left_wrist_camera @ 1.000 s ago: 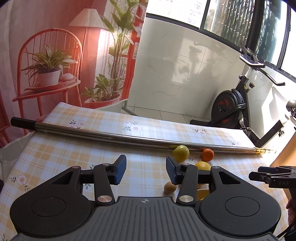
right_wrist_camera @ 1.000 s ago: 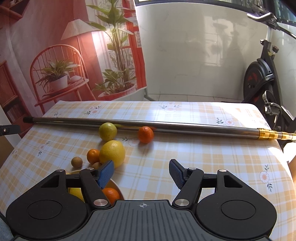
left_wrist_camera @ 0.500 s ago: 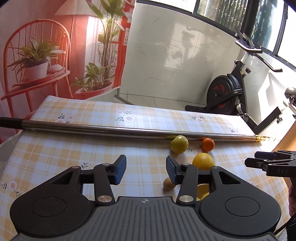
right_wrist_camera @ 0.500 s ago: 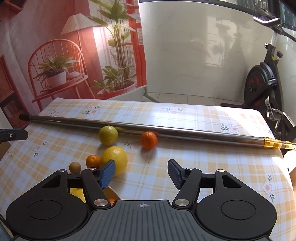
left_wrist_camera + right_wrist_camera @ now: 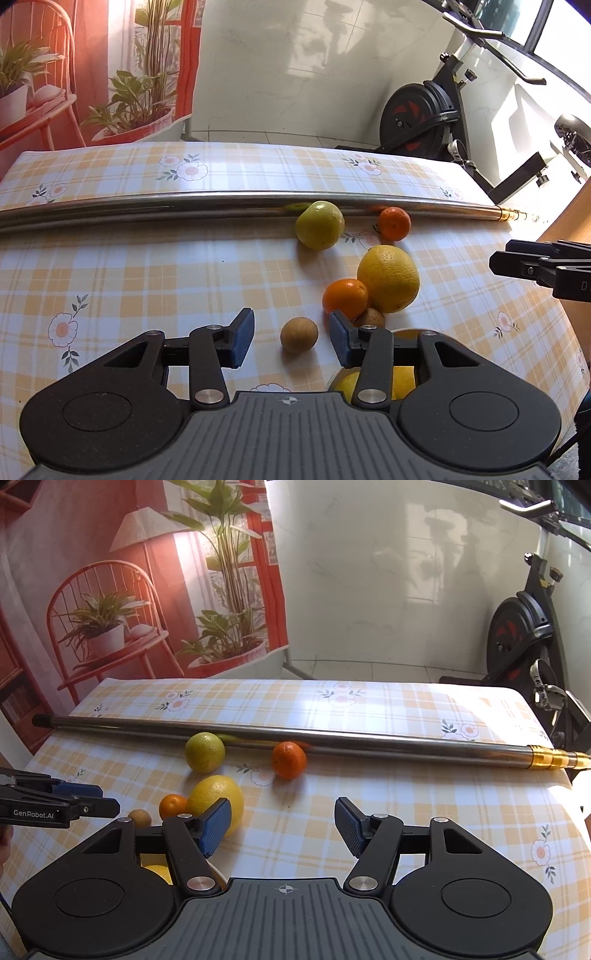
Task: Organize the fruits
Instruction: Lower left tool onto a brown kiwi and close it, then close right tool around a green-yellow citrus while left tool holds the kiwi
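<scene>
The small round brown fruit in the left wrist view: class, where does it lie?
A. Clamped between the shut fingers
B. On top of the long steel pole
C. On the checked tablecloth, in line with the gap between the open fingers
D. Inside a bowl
C: the small round brown fruit rests on the checked tablecloth, framed by the open left gripper with clear space either side.

Both views are brightly lit by daylight, entering from the window side at upper right. Soft shadows are cast on the white wall point(image 5: 388, 572), and short dark ones under the fruit on the tablecloth point(image 5: 147, 266). Glare is seen along the metal pole point(image 5: 184, 203) and a blown-out patch at the table's right edge in the right wrist view. Strong fisheye bending is seen at the edges; the pole appears curved. Focus is sharp centrally, slightly soft at the corners.
</scene>
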`<act>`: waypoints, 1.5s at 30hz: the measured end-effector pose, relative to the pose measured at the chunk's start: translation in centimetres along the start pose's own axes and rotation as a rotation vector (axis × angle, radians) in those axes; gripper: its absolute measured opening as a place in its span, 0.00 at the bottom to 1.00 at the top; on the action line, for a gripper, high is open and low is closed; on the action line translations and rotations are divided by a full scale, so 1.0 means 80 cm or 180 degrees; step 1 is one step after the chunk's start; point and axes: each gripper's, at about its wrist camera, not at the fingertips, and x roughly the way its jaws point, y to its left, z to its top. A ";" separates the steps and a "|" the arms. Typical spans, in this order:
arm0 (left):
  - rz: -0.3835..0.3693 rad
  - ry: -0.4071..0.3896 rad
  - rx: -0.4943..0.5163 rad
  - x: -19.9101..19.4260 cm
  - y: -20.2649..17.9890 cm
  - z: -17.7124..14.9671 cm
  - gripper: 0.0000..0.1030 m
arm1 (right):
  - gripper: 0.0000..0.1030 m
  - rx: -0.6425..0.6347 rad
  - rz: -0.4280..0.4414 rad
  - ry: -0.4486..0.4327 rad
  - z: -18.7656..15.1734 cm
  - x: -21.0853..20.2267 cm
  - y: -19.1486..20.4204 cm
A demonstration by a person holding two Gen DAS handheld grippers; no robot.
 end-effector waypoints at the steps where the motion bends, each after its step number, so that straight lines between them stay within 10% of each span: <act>1: -0.0005 0.0045 -0.0004 0.007 0.000 0.000 0.46 | 0.57 0.0008 0.0001 0.0002 0.000 0.001 -0.001; 22: -0.0050 0.0240 -0.0093 0.048 0.001 -0.003 0.28 | 0.57 0.0121 0.0018 0.0079 -0.006 0.019 -0.010; 45: 0.0163 -0.0542 -0.0422 -0.049 0.003 -0.014 0.28 | 0.52 -0.0280 0.0091 -0.0049 0.025 0.049 0.003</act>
